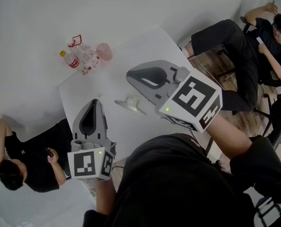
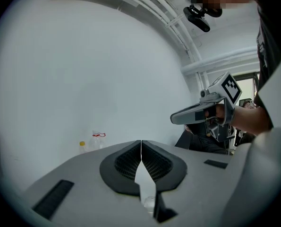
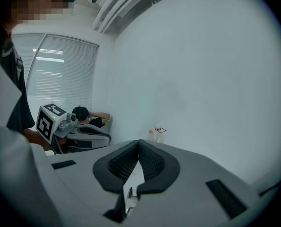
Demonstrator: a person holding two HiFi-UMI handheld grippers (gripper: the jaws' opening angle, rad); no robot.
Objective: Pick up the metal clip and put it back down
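Note:
The metal clip [image 1: 131, 104] lies on the white table [image 1: 145, 48], near its middle. Both grippers hang above the table, apart from the clip. My left gripper [image 1: 95, 101] is to the clip's left, its jaws pressed together with nothing between them. My right gripper [image 1: 129, 74] hovers just behind and to the right of the clip, also shut and empty. In the left gripper view the closed tips [image 2: 141, 143] point at a bare wall, with the right gripper [image 2: 178, 117] at the right. A bit of the clip [image 3: 127, 193] shows below the closed tips [image 3: 139, 143] in the right gripper view.
Plastic bottles [image 1: 81, 56] and a pink item [image 1: 104, 51] stand at the table's far left corner. One person [image 1: 34, 167] sits by the table's left edge, another [image 1: 253, 44] on a chair at the right. The bottles [image 3: 155, 134] stand by the wall.

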